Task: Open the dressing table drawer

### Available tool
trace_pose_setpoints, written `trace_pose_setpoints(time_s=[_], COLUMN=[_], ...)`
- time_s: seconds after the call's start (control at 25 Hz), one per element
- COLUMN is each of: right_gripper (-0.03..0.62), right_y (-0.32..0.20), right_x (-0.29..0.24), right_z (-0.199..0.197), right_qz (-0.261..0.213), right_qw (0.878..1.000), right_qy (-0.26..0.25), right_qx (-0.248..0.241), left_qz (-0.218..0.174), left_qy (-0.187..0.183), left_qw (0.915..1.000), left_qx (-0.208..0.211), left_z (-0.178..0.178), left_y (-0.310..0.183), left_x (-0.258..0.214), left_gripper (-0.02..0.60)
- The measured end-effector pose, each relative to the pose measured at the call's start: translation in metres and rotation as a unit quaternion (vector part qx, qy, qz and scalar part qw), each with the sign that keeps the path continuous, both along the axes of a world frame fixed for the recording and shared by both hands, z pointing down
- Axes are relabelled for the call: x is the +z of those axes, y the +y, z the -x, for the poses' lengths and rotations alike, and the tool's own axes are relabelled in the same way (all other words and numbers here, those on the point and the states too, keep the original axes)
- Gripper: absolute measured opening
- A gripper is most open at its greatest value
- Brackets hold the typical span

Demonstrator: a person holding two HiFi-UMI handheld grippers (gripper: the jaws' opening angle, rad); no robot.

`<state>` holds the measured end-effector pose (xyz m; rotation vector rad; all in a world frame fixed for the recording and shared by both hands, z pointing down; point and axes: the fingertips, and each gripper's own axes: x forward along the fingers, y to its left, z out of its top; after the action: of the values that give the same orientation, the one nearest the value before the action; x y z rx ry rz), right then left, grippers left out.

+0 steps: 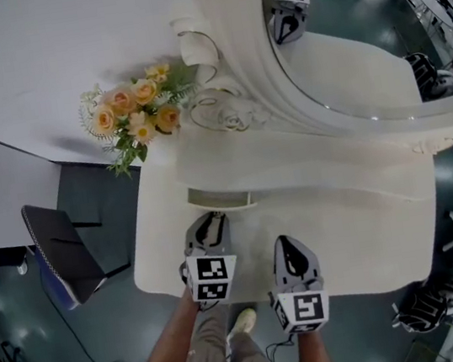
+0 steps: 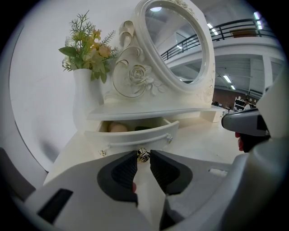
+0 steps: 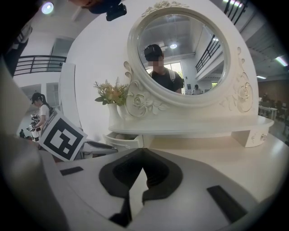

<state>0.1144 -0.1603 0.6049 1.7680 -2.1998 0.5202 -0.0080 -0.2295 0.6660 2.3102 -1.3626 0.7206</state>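
The small curved white drawer (image 2: 135, 135) under the dressing table's shelf stands partly pulled out. A beige round thing (image 2: 118, 128) and something dark show inside it. My left gripper (image 2: 143, 155) has its jaws closed on the drawer's little brass knob (image 2: 143, 154). From the head view, the left gripper (image 1: 210, 219) sits right in front of the drawer (image 1: 220, 195). My right gripper (image 1: 287, 243) hovers over the tabletop to the right of it, shut with nothing in it (image 3: 143, 151). The drawer (image 3: 124, 140) appears at left in the right gripper view.
A white vase of peach flowers (image 1: 135, 114) stands at the table's back left, beside the oval mirror (image 1: 343, 55). Another small drawer (image 3: 255, 135) sits at the shelf's right end. A dark chair (image 1: 63, 253) stands left of the table (image 1: 371, 230).
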Motion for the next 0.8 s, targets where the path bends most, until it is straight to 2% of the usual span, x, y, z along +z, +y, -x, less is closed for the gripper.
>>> trace_pose_setpoints(time_s=[0.8], right_gripper=[-0.002], right_y=[0.027], right_x=[-0.005], right_z=[0.006], right_qz=[-0.006], right_qw=[1.000], right_qy=[0.003], right_qx=[-0.002], left_qz=[-0.002], left_qy=[-0.004], left_qw=[1.0000], left_qx=[-0.002], left_z=[0.009], left_y=[0.029], left_x=[0.000], left_gripper=[0.091])
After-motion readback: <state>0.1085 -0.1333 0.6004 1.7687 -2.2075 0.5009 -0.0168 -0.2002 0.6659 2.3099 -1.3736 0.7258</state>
